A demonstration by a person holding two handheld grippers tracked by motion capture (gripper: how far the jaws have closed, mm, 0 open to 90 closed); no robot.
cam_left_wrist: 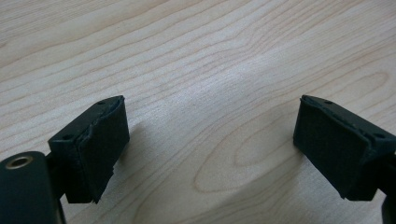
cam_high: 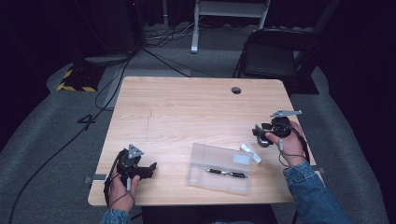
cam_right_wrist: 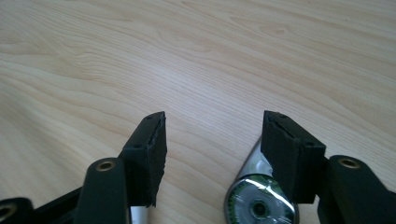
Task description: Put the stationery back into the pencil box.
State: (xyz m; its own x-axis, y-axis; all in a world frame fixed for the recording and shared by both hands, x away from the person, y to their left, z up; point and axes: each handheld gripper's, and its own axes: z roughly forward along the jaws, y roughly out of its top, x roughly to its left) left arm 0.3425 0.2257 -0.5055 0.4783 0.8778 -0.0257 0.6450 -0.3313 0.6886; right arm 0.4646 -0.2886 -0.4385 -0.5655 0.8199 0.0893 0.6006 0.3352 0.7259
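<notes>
A clear plastic case (cam_high: pixel 219 168) lies flat near the table's front edge, with a dark pen (cam_high: pixel 226 173) inside it. A small white object (cam_high: pixel 251 153) rests by the case's far right corner. My left gripper (cam_high: pixel 150 168) sits low at the front left, jaws pointing right toward the case and a hand's width short of it. In the left gripper view this gripper (cam_left_wrist: pixel 212 105) is open wide over bare wood. My right gripper (cam_high: pixel 259 135) is held right of the white object; in its own view the right gripper (cam_right_wrist: pixel 215 119) is open and holds nothing.
The wooden table (cam_high: pixel 187 107) has a round cable hole (cam_high: pixel 236 90) at its far right. A black chair (cam_high: pixel 273 53) stands beyond the table, and cables run over the floor at left. A shiny round metal piece (cam_right_wrist: pixel 259 203) shows by the right jaw's base.
</notes>
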